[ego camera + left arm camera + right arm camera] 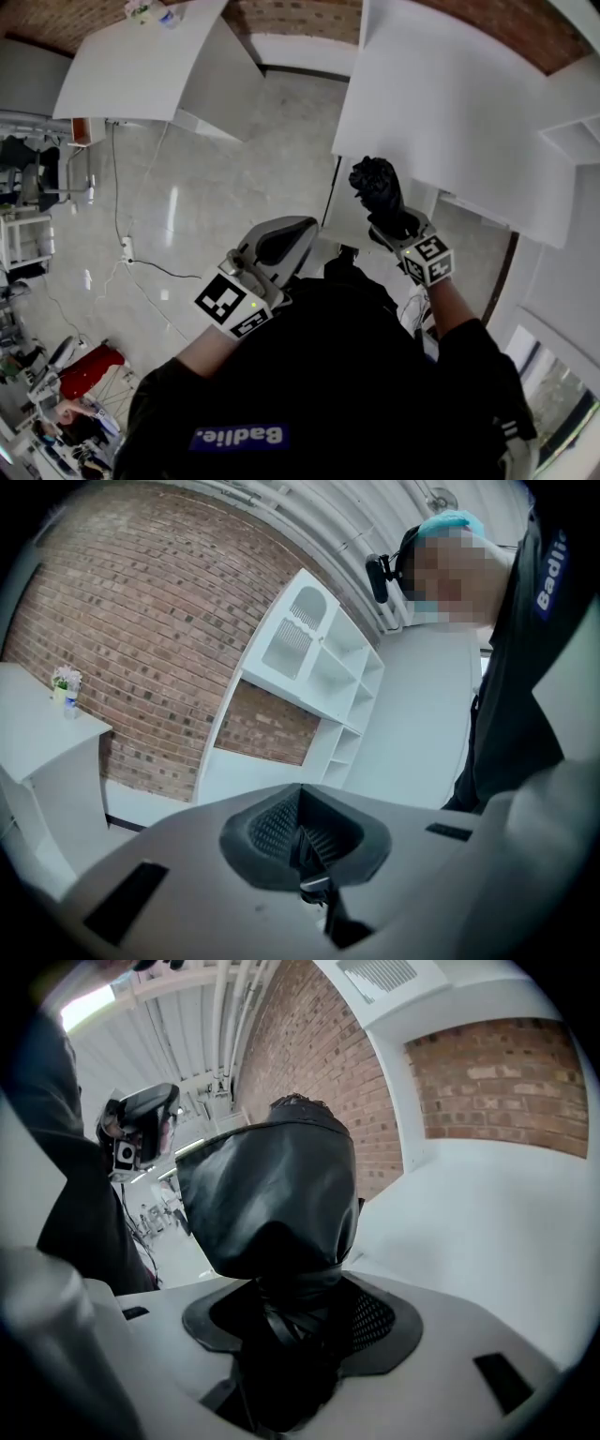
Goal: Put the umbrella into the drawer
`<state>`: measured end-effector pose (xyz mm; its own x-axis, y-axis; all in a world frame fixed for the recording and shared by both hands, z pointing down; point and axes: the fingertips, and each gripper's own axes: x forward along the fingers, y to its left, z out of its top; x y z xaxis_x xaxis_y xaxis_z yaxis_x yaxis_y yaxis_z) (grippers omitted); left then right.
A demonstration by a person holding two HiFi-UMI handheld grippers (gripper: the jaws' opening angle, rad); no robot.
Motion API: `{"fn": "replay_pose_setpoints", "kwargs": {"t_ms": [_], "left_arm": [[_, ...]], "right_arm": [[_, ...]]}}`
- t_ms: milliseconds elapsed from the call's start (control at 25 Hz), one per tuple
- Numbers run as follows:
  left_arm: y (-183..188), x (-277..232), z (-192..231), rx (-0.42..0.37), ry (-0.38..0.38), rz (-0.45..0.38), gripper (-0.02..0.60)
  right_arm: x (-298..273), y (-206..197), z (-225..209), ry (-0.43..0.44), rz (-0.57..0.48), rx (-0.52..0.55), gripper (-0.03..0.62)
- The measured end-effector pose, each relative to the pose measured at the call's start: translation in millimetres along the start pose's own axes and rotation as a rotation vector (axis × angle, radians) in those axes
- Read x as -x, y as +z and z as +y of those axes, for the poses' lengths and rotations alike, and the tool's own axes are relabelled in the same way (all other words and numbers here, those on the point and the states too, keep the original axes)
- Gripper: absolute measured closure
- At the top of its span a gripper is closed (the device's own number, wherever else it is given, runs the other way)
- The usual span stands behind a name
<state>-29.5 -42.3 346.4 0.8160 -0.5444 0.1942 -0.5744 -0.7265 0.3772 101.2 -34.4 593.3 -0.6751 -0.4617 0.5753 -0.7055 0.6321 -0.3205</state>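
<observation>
Right gripper [397, 223] is pinching the black umbrella [376, 186]. Its jaws are pressing in on the folded fabric near one end. In the right gripper view the dark pads [370, 1321] are squeezing the bundle just below a wrap strap [292, 1283]. The rest of the umbrella is rising out past the jaw tips and filling the middle of that view. The right gripper's marker cube [429, 259] is sitting behind the jaws, at the end of the person's black sleeve [461, 347].

A white cabinet [450, 112] is lying just beyond the right gripper, and the umbrella's free end is showing against its front edge. A brick wall [506, 1082] is running behind that cabinet, past the umbrella.

Left gripper [284, 242] is hanging to the left of the right one, apart from the umbrella. Its jaws are pressed together with nothing between them. In the left gripper view the ribbed pads [328, 836] are meeting at the middle. Its own marker cube [232, 305] is facing up toward the head camera.

Ahead of the left gripper, a white shelf unit [319, 658] is standing against the brick. Further to its left, a white table [47, 733] is carrying a small plant [64, 679]. A pale glossy floor [216, 187] is spreading below the left gripper, and a thin cable [116, 187] is trailing across it further out to that side.
</observation>
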Motion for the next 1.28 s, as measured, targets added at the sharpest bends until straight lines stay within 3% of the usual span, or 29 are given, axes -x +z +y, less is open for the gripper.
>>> {"fn": "replay_pose_setpoints", "kwargs": {"t_ms": [560,840,1280], "left_arm": [[-7,-4,6,0.015,0.086,-0.006,0.58],[-10,-2,12,0.041,0.139,0.005,0.58],[-21,7,14,0.089,0.191,0.025,0.58]], "right_arm": [[-68,-104,-59,0.036,0.306,0.046,0.335],[-98,-140,-77,0.06,0.418,0.007,0.335],[-127,-180,-107,-0.007,0.541,-0.078,0.335]]}}
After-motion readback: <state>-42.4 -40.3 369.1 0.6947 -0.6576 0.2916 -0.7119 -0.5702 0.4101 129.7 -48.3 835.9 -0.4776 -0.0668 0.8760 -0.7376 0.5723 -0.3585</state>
